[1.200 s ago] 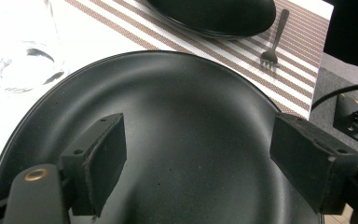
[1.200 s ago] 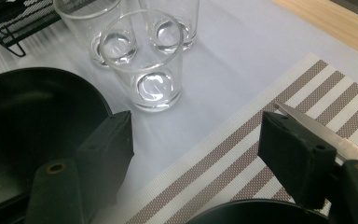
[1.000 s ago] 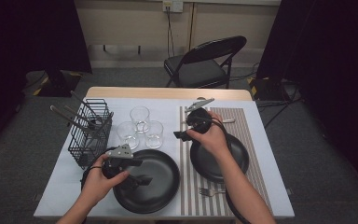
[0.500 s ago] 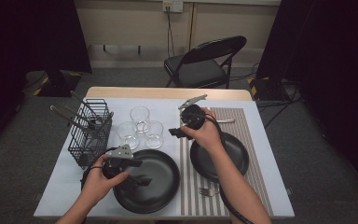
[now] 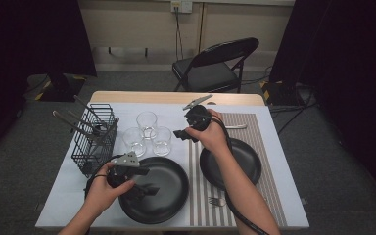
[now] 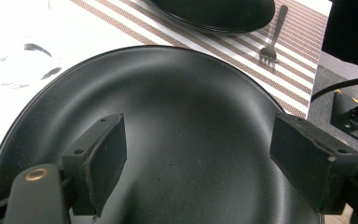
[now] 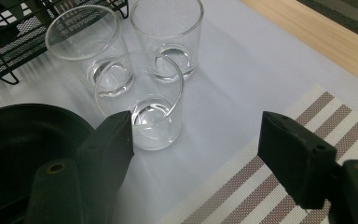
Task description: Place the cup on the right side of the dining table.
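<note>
My left gripper hovers open just above the large black plate at the table's front; its own view has both fingers spread over the plate's bare inside. My right gripper is held above the table, open, pointing left toward three clear glasses. In the right gripper view the nearest glass stands just ahead of the left finger, with two more glasses behind it. Nothing sits between either pair of jaws.
A black wire basket with utensils stands at the left. A second black plate lies on the striped placemat, with a fork at its front and a piece of cutlery at its back. A folding chair stands beyond the table.
My right gripper has drifted left and a little away from me, closer to the glasses. The left hand and its gripper have stayed over the large plate.
</note>
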Action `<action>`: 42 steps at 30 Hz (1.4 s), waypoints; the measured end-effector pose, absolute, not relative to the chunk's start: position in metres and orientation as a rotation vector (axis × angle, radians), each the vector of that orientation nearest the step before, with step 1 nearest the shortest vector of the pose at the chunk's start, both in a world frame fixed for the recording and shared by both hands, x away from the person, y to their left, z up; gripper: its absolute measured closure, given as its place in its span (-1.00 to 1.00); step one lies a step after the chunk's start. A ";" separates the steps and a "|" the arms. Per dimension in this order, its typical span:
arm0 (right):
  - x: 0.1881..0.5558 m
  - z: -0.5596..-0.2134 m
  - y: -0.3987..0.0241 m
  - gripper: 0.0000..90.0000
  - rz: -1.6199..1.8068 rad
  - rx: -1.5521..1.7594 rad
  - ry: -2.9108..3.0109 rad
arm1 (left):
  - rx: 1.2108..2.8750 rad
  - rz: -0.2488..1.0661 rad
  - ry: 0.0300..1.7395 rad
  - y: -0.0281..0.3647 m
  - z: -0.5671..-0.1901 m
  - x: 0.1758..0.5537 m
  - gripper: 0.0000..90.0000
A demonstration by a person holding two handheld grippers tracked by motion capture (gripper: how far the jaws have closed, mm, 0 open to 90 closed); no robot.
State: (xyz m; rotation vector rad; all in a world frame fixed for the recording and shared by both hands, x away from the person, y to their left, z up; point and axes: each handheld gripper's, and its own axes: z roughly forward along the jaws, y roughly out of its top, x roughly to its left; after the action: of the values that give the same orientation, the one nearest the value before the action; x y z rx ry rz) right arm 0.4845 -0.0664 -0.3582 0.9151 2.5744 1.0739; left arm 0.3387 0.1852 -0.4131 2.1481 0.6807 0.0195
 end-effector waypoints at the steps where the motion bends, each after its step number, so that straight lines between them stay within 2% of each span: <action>1: 0.485 -0.358 -0.065 -0.42 1.066 0.916 2.574 | 2.148 0.020 0.681 0.185 -0.413 0.339 -0.59; 42: 0.502 -0.367 -0.030 -0.41 1.026 0.927 2.594 | 2.170 0.014 0.673 0.182 -0.415 0.337 -0.59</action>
State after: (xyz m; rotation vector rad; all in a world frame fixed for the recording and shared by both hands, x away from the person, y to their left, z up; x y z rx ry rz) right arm 0.5024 -0.0302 -0.3671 0.9274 2.5937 1.0264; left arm 0.3375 0.1821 -0.4154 2.1696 0.6726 0.0138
